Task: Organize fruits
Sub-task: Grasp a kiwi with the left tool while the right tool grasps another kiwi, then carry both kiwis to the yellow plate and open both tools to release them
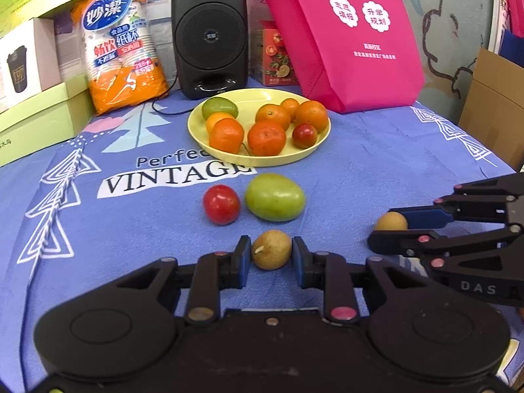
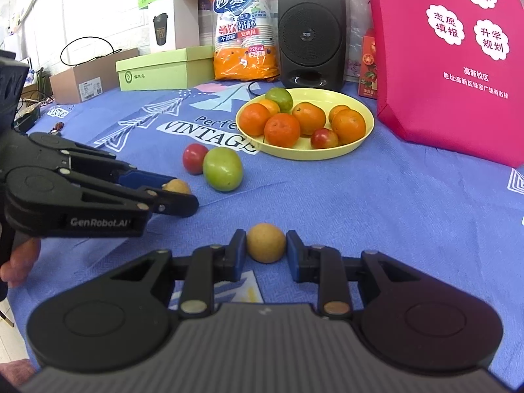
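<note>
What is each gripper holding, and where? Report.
Left gripper's fingers flank a brown fruit at its sides; right gripper's flank a second brown fruit. Both rest on the cloth; actual grip cannot be told.

I'm working in what's looking like an office or storeroom corner, not a kitchen. The surface [image 2: 376, 196] is wearing a blue "VINTAGE" printed cloth. Stock is piling up along the back: green boxes [image 2: 163, 68], a cardboard carton [image 2: 85, 82], a pack of paper cups [image 1: 119, 39], a black speaker [image 1: 209, 32], a pink school-promo tote bag [image 1: 344, 32].
</note>
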Action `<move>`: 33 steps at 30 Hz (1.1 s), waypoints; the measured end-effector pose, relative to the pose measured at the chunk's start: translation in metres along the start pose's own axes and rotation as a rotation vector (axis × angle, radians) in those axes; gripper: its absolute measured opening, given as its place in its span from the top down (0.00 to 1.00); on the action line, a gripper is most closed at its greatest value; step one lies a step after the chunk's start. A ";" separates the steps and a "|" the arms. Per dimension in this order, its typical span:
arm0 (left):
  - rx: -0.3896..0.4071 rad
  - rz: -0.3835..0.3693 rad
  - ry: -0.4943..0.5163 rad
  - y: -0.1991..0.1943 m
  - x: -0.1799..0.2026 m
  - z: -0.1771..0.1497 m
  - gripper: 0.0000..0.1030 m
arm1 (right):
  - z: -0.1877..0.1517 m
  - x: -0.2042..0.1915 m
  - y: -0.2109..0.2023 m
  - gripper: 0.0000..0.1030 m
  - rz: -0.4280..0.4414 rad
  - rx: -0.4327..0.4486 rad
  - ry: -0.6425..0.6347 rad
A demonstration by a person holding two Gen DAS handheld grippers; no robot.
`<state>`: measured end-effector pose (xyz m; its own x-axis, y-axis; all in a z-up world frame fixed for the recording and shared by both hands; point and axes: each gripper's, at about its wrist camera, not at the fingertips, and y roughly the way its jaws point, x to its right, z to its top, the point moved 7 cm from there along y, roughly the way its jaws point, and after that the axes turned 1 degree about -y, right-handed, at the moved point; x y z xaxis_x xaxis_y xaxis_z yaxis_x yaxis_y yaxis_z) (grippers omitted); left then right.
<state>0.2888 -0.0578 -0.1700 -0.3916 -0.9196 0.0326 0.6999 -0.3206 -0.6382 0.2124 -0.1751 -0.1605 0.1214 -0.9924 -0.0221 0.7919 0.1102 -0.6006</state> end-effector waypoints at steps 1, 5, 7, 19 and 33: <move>0.000 0.002 -0.002 -0.001 -0.001 0.000 0.75 | 0.000 0.000 -0.001 0.75 -0.001 0.000 0.001; 0.003 0.009 -0.004 -0.008 -0.003 -0.002 0.75 | -0.002 -0.002 -0.008 0.75 -0.004 0.000 -0.001; 0.007 0.010 -0.006 -0.012 -0.002 -0.002 0.75 | -0.002 -0.002 -0.007 0.75 -0.005 0.000 -0.001; 0.071 0.009 0.068 -0.049 -0.011 0.032 0.75 | 0.014 -0.004 -0.034 0.75 -0.017 0.051 -0.045; 0.048 0.002 0.074 0.033 -0.027 0.126 0.75 | 0.093 0.026 0.002 0.75 -0.030 0.110 -0.118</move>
<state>0.3978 -0.0719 -0.0945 -0.4319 -0.9015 -0.0266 0.7277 -0.3309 -0.6008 0.2728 -0.1957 -0.0881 0.1607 -0.9826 0.0926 0.8564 0.0922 -0.5080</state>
